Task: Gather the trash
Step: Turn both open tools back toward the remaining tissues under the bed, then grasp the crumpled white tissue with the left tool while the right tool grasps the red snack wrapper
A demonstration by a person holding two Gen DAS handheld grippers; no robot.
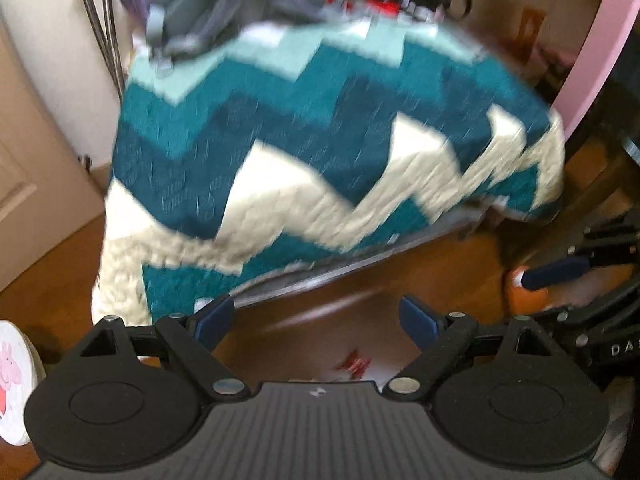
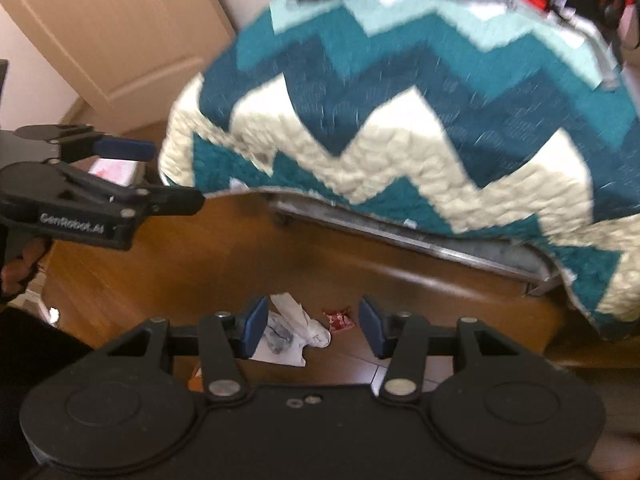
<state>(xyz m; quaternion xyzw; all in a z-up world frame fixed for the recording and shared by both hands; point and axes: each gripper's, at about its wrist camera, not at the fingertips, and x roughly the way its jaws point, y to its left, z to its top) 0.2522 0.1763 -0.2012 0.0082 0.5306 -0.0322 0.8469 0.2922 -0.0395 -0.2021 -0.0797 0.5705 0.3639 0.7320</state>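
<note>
white crumpled paper [image 2: 294, 330] and a red wrapper [image 2: 338, 319] lie on the wooden floor [image 2: 240, 264] between the right tool [image 2: 314, 326] fingers, spread wide, nothing gripped; left tool [image 1: 318, 318] also wide, empty.

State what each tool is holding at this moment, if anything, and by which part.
Nothing is held. The left tool and right tool both stand open and empty above the floor.

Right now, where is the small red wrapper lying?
In the right wrist view, the red wrapper lies on the wooden floor, just right of the crumpled white paper and in front of the bed's zigzag blanket.
</note>
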